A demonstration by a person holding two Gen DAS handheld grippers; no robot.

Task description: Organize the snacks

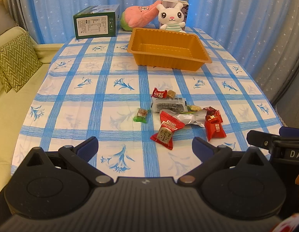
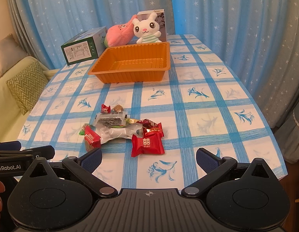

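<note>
**Snack sorting yet to begin: tray bare, sweets in a heap**

Two hand-held claws hover at the near edge of a tabletop covered in a blue-and-white checked cloth with flower prints. The left claw has its blue-padded fingers spread wide and holds nothing; the right claw is likewise spread and empty, its fingers well apart.

The ribbed orange plastic tray stands toward the far end of the tabletop with nothing inside it, as both views show. Every snack lies in one loose cluster nearer the claws, well apart from the tray: a flat red pillow-shaped packet with gold characters, a long red packet with a round tan emblem, a clear wrapper holding a dark wafer bar, a crumpled silver foil pouch, a small green-ended candy and several small red and gold sweets behind them.

Judging by this, none of the work is done; each piece remains to be lifted and carried to the tray.

Behind the tray sit a green cardboard carton, a pink plush toy and a white plush rabbit.
</note>
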